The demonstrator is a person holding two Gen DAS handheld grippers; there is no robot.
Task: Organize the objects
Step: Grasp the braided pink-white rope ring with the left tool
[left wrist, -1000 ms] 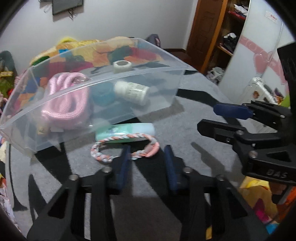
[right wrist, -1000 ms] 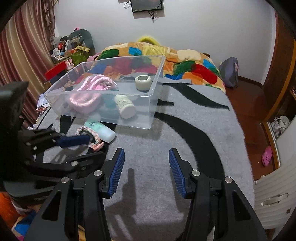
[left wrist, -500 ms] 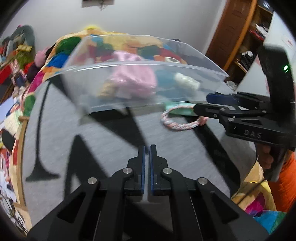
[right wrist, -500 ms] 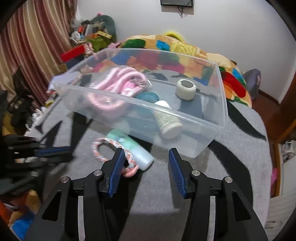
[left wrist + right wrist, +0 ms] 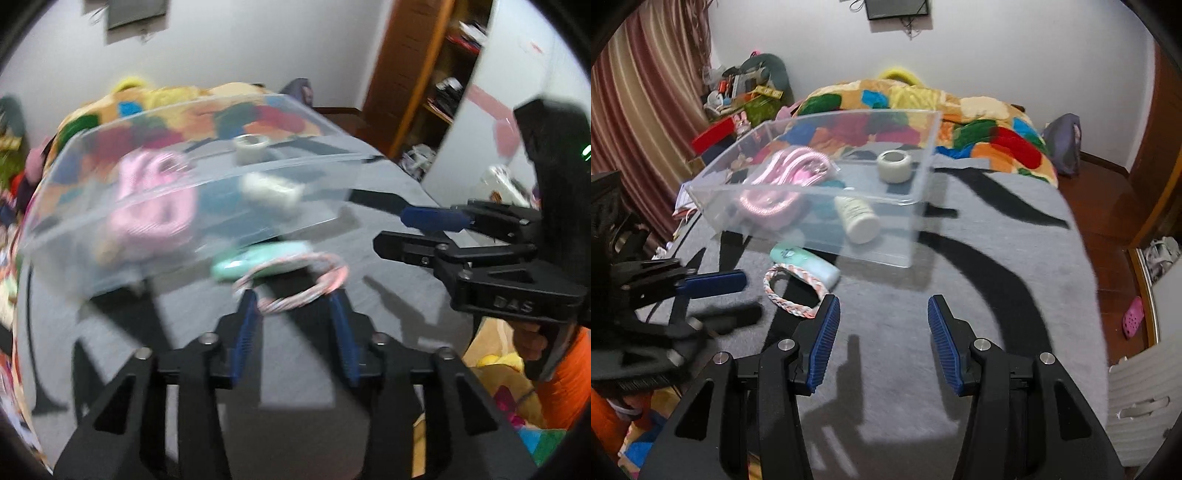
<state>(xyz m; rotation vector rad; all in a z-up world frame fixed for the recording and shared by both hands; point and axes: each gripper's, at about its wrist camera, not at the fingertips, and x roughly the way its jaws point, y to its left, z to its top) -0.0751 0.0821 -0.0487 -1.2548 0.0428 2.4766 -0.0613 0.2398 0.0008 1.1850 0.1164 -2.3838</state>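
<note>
A clear plastic bin [image 5: 916, 206] [image 5: 55, 229] stands on the grey and black mat. It holds a pink rope coil [image 5: 783, 177], a white bottle [image 5: 858, 218], a tape roll [image 5: 894, 166] and something teal. In front of it lie a mint green tube [image 5: 803, 262] [image 5: 258, 258] and a braided pink and white ring [image 5: 792, 291] [image 5: 295, 284]. My left gripper [image 5: 295, 306] is open, just short of the ring. My right gripper [image 5: 882, 321] is open and empty, right of the ring; it also shows in the left wrist view [image 5: 406, 232].
A bed with a patchwork blanket [image 5: 960, 122] lies behind the mat. Clutter and a curtain [image 5: 646, 110] stand at the left. A wooden wardrobe [image 5: 424, 74] and a white panel are at the right. A pink shoe [image 5: 1132, 317] lies on the floor.
My left gripper has opened from shut and swung back to face the ring and tube. My right gripper has pulled back from the bin and stays open.
</note>
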